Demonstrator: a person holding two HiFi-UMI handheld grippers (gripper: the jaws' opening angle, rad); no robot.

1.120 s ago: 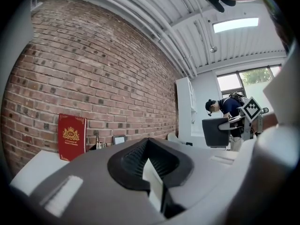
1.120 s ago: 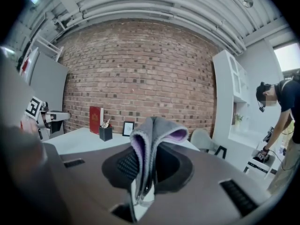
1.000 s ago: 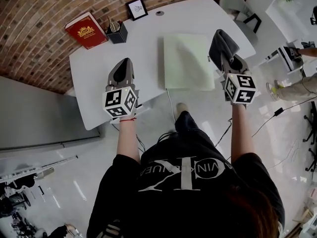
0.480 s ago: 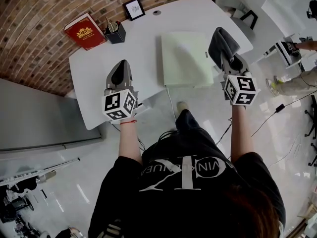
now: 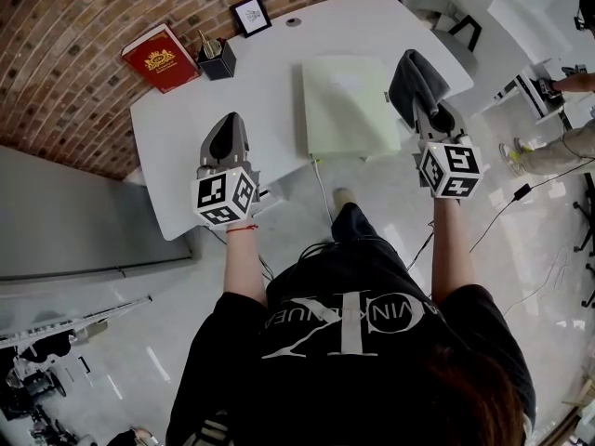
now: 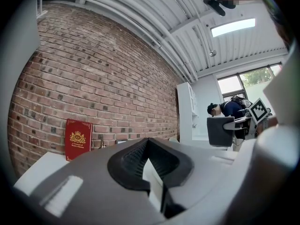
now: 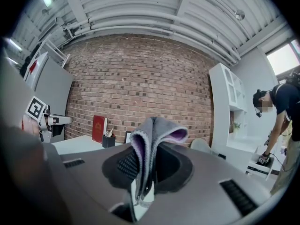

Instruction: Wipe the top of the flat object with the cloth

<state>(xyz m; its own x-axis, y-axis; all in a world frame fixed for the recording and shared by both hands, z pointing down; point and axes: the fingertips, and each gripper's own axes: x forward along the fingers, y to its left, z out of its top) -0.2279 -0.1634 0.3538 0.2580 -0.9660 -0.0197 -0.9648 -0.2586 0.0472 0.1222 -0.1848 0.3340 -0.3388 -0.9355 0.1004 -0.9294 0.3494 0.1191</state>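
Observation:
The flat pale-green object point(image 5: 349, 105) lies on the white table point(image 5: 186, 128), its near edge at the table's front. My right gripper point(image 5: 426, 111) is shut on a folded grey cloth point(image 5: 416, 80), which hangs in the air just right of the flat object's right edge. In the right gripper view the cloth point(image 7: 152, 135) sticks up from between the jaws of the right gripper point(image 7: 143, 175). My left gripper point(image 5: 228, 133) hovers over the table's front left part, shut with nothing in it. The left gripper view shows the left gripper point(image 6: 150, 165) with its jaws together.
A red book point(image 5: 161, 57), a black pen holder point(image 5: 220, 60) and a small picture frame point(image 5: 256, 15) stand along the table's far edge by the brick wall. A grey chair point(image 5: 437, 3) is behind the table's right end. Another person point(image 5: 567, 151) stands at the right. A cable point(image 5: 321, 193) hangs from the table's front.
Both grippers have stayed almost where they were. The right gripper with the cloth has crept slightly forward along the flat object's right edge.

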